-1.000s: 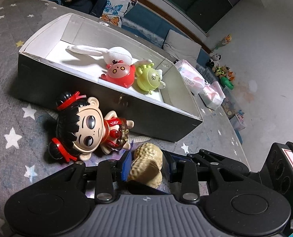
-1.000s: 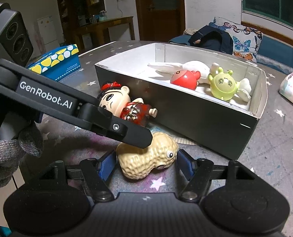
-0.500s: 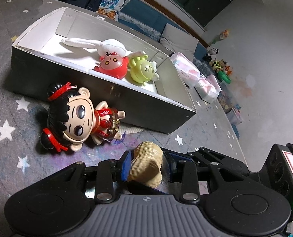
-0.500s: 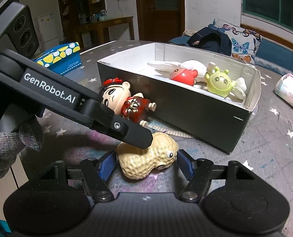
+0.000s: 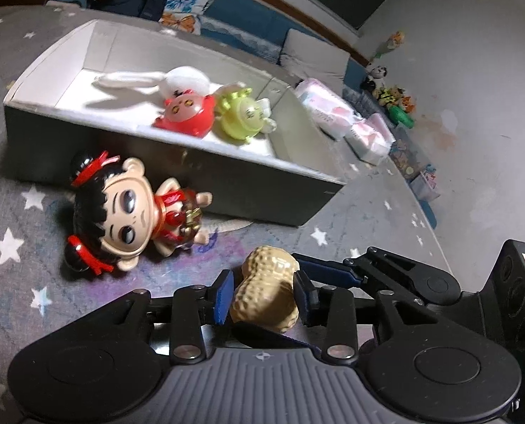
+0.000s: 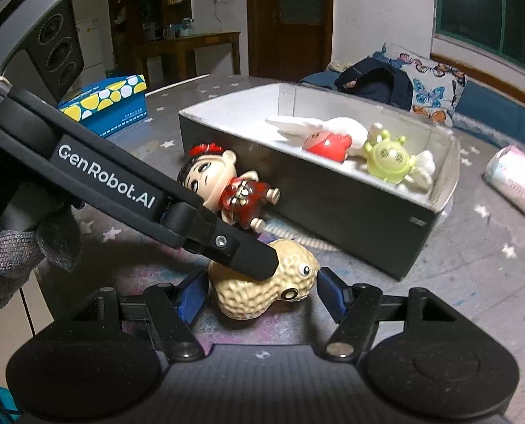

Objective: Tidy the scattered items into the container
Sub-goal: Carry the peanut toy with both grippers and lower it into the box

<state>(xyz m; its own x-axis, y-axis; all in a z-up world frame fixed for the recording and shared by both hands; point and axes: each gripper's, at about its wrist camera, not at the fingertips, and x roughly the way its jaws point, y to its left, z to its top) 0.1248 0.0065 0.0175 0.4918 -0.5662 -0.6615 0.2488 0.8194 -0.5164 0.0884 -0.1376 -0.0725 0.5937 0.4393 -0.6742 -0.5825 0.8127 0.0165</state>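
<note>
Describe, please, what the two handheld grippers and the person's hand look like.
Both grippers, left gripper and right gripper, are matte black with linkage arms, silver pivot screws, a ribbed grey front plate and blue pads on the jaws. The left one's arm carries white "GenRobot.AI" lettering and a three-lens black housing. The hand wears a grey knit glove.

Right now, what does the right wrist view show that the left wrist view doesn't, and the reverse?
Only the right wrist view: the blue tissue box with yellow and white dots, the wooden side table, and the tan peanut toy's googly eye.

Only the left wrist view: small toys along the far wall and the second pink tissue pack.

Both: the tan peanut toy between the fingers, the black-haired doll in red on the starry cloth, and the grey box with white inside holding three toys.
</note>
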